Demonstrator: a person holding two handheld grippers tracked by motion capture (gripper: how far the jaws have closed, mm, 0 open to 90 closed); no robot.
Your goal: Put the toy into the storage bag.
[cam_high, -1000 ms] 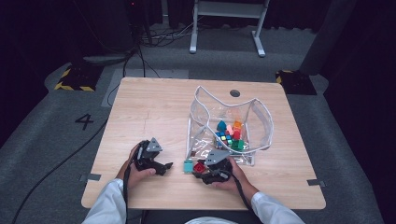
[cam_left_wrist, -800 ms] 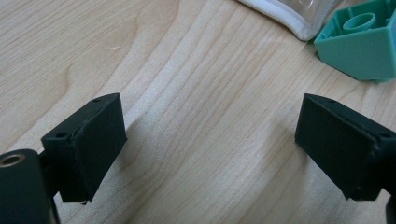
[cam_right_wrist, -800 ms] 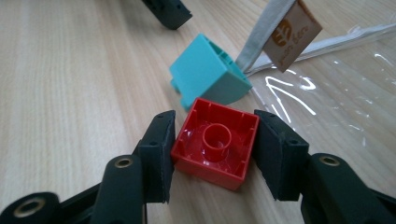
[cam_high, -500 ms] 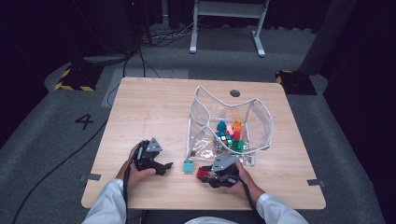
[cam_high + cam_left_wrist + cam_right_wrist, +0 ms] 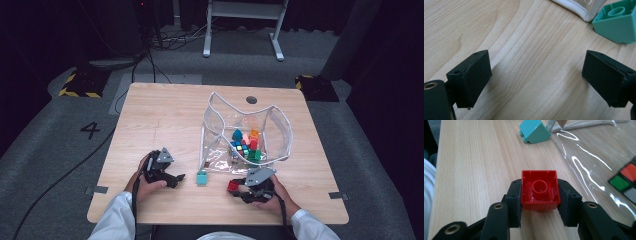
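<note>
A red brick (image 5: 540, 190) sits hollow side up between the pads of my right gripper (image 5: 541, 196), which is shut on it; the jaws have just been closing onto it. From above, that gripper (image 5: 236, 189) holds the red brick (image 5: 233, 185) near the table's front edge, right of centre. A teal brick (image 5: 202, 177) lies loose on the wood between the two hands, also seen tipped over (image 5: 535, 131). My left gripper (image 5: 179, 178) rests at the front left, its jaws wide open over bare wood (image 5: 536, 75), with the teal brick (image 5: 617, 21) just beyond its right finger.
A clear plastic bag (image 5: 280, 122) with a white rim stands open behind the right gripper, holding several coloured blocks and a colour-cube puzzle (image 5: 240, 147). Its glossy sheet (image 5: 586, 152) lies close on the right gripper's right. The wooden table (image 5: 165, 115) stretches away behind the left hand.
My right gripper has slid to the right along the front edge with the red brick in it, away from the teal brick. The left hand has stayed put.
</note>
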